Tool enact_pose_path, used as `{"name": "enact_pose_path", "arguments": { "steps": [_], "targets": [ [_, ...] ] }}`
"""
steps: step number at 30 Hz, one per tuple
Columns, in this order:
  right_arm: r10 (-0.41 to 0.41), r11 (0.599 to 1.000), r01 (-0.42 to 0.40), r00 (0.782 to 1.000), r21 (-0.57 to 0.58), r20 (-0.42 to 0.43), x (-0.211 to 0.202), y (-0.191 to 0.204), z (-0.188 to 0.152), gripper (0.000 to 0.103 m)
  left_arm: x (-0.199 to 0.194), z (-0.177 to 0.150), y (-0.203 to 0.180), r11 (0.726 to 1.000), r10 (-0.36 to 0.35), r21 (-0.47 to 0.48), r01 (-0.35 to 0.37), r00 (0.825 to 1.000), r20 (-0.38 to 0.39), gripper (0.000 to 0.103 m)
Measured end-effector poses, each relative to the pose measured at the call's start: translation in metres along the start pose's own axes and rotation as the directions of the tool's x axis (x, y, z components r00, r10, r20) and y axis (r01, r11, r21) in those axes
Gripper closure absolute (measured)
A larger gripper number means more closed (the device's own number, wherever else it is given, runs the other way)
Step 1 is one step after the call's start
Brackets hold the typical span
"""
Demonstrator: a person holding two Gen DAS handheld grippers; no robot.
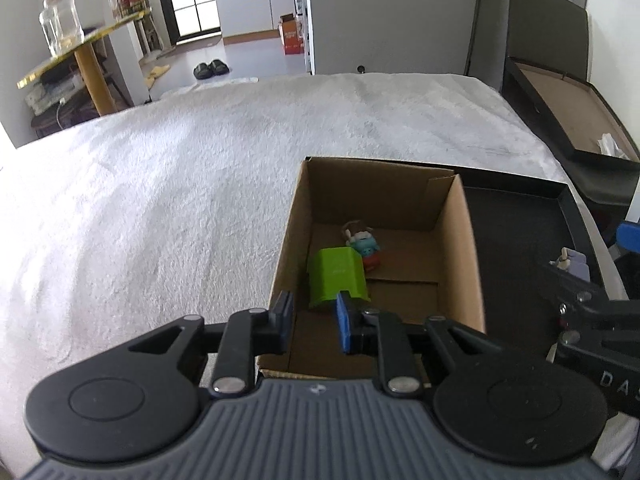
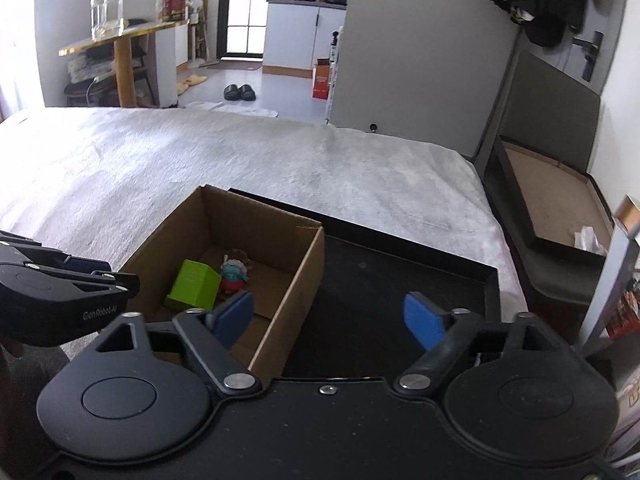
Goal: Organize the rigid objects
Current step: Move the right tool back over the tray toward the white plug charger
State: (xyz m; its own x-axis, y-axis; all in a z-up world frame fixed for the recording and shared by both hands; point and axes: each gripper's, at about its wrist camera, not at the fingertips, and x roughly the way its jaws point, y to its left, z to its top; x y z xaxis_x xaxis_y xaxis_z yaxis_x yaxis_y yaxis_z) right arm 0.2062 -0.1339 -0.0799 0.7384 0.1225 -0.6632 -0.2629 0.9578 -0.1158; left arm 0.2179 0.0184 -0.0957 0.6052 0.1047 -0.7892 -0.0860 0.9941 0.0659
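Note:
An open cardboard box (image 1: 460, 248) (image 2: 308, 264) stands on a white bed cover. Inside lie a green block (image 1: 338, 276) (image 2: 194, 286) and a small toy figure with a blue head and red body (image 1: 366, 248) (image 2: 233, 276). My left gripper (image 1: 314, 322) is open and empty, its fingers straddling the box's near left wall, just short of the green block. My right gripper (image 2: 330, 316) is wide open and empty, over the box's right wall and a black tray (image 2: 400, 280) (image 1: 520, 240).
A small white figure (image 1: 565, 259) sits at the black tray's right side. A dark flat box with a brown inside (image 2: 560, 200) (image 1: 568, 112) leans at the bed's right edge. A gold-edged side table with a glass jar (image 2: 106, 10) stands beyond the bed's far left.

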Motion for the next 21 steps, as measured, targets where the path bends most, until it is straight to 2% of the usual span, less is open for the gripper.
{"name": "enact_pose_path", "arguments": {
  "steps": [4,7,12,19,21],
  "targets": [
    [-0.001,0.999,0.001,1.000,0.043,0.003,-0.006,-0.010,-0.007,0.013,-0.005,0.000,-0.010,1.000,-0.009,0.026,0.010,1.000,-0.012,0.082],
    [0.001,0.998,-0.002,1.000,0.067,0.006,-0.010,-0.017,-0.014,0.011,-0.009,-0.002,-0.016,0.999,0.002,0.042,-0.001,1.000,-0.013,0.076],
    [0.003,0.994,-0.004,1.000,0.105,0.010,-0.015,-0.027,-0.025,0.008,-0.013,-0.005,-0.026,0.998,0.022,0.061,-0.021,1.000,-0.016,0.059],
    [0.010,0.986,-0.012,1.000,0.167,0.011,-0.016,-0.043,-0.037,0.007,-0.016,-0.009,-0.042,0.994,0.047,0.101,-0.045,0.999,-0.012,0.047],
    [0.003,0.986,-0.005,1.000,0.166,0.017,-0.016,-0.045,-0.041,0.003,-0.016,-0.010,-0.046,0.992,0.052,0.113,-0.050,0.999,-0.011,0.044]
  ]
}}
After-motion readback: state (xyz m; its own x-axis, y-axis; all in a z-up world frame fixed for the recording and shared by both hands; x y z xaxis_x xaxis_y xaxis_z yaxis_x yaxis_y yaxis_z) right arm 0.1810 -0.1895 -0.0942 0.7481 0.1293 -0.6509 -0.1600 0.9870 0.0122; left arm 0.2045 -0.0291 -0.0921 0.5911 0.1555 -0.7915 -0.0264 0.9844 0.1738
